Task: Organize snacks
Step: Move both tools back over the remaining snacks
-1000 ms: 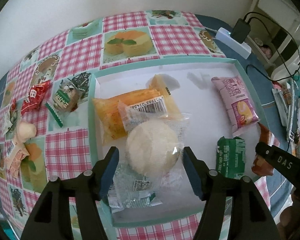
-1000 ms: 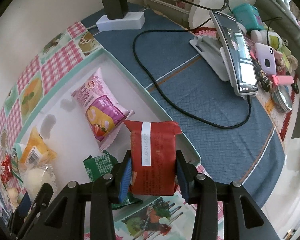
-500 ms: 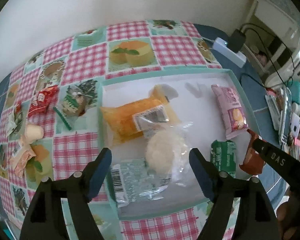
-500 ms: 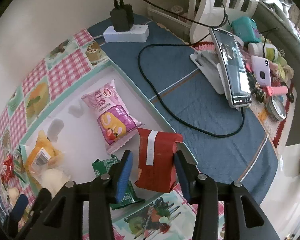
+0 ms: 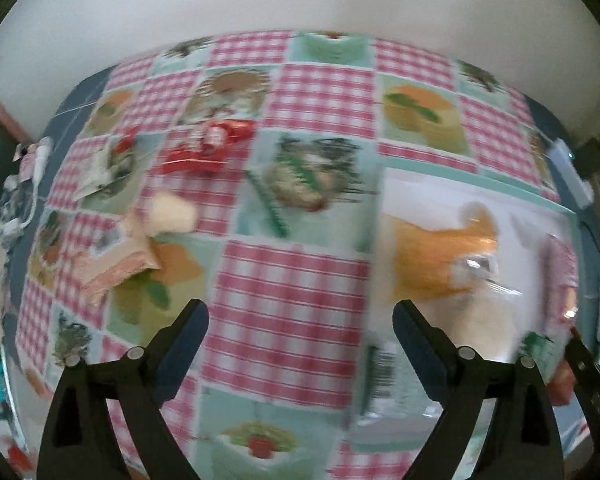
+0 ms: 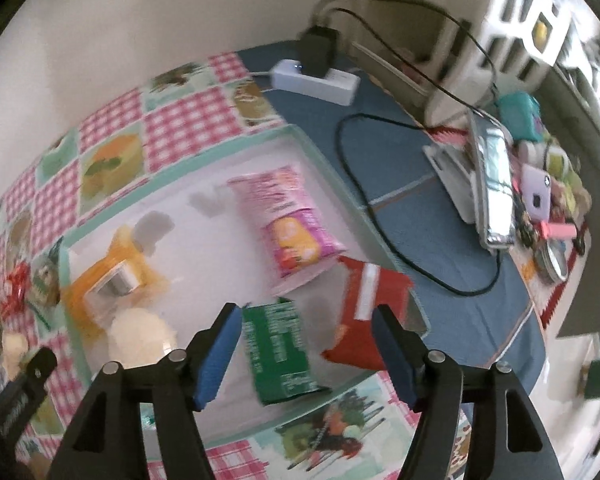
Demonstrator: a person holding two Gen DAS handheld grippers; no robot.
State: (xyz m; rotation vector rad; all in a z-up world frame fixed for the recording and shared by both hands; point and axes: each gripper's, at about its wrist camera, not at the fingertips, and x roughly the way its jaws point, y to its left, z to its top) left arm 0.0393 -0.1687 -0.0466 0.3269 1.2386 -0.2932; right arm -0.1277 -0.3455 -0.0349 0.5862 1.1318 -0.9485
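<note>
The view from my left gripper (image 5: 300, 340) is blurred. Its jaws are opening wide over the checked tablecloth, left of the white tray (image 5: 460, 172), with nothing between them. An orange packet (image 5: 440, 256) and a white round bun (image 5: 488, 316) lie in the tray. My right gripper (image 6: 306, 352) hangs above the tray's near right corner, jaws opening and pressing on nothing. Below it lie a green packet (image 6: 280, 352) and a red packet (image 6: 368, 312), which leans on the tray's rim (image 6: 340, 200). A pink packet (image 6: 288, 224) lies farther back.
Loose snacks lie on the cloth left of the tray: a red candy (image 5: 208, 144), a pale round snack (image 5: 172, 216), a pink packet (image 5: 112, 268). Right of the tray are a power strip (image 6: 316, 80), a black cable (image 6: 356, 184) and a phone on a stand (image 6: 496, 192).
My left gripper let go of the white bun, opened wide and swung left off the tray over the cloth. My right gripper released the red packet and rose; the packet rests at the tray's edge.
</note>
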